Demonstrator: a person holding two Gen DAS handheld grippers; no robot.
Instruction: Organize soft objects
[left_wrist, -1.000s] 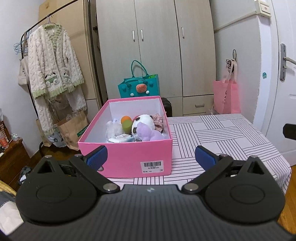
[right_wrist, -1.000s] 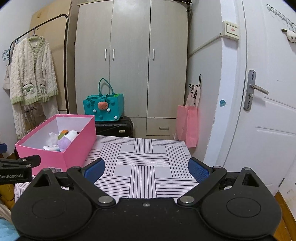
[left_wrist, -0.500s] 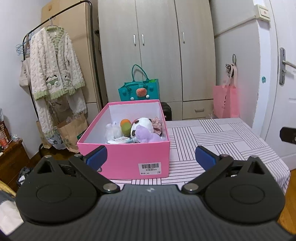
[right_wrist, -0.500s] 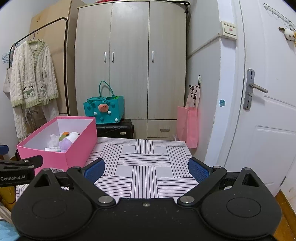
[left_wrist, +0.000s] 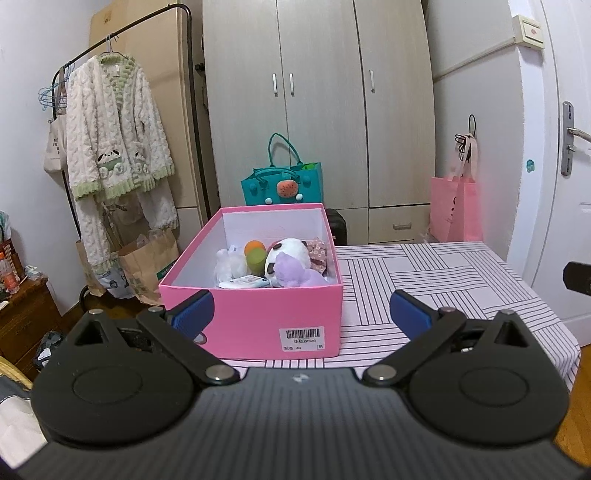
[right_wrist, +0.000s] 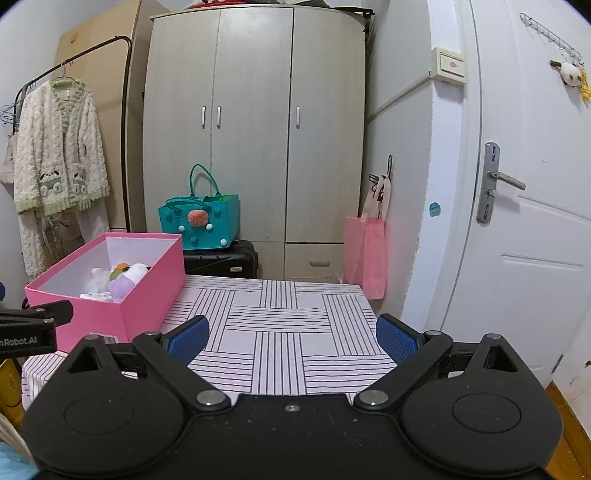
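Note:
A pink box (left_wrist: 258, 317) (right_wrist: 147, 295) stands on the left part of the striped tablecloth (left_wrist: 443, 280) (right_wrist: 280, 332). Inside lie several soft toys: a panda plush (left_wrist: 290, 253), a purple plush (left_wrist: 291, 273) (right_wrist: 122, 286), a white plush (left_wrist: 229, 260), an orange and green ball (left_wrist: 255, 253) and a floral cloth piece (left_wrist: 317, 251). My left gripper (left_wrist: 301, 312) is open, held back from the box's front wall, nothing between its fingers. My right gripper (right_wrist: 291, 338) is open over the table's near edge, to the right of the box, and holds nothing.
Behind the table stand a grey wardrobe (right_wrist: 255, 129), a teal bag (left_wrist: 282, 186) on a black suitcase (right_wrist: 221, 260), and a pink tote (right_wrist: 365, 254). A robe (left_wrist: 118, 147) hangs on a rack at the left. A white door (right_wrist: 524, 221) is at the right.
Both grippers have drawn back and risen slightly from the table, so the box looks a little smaller and farther. Both stay open. The toys in the box have not moved.

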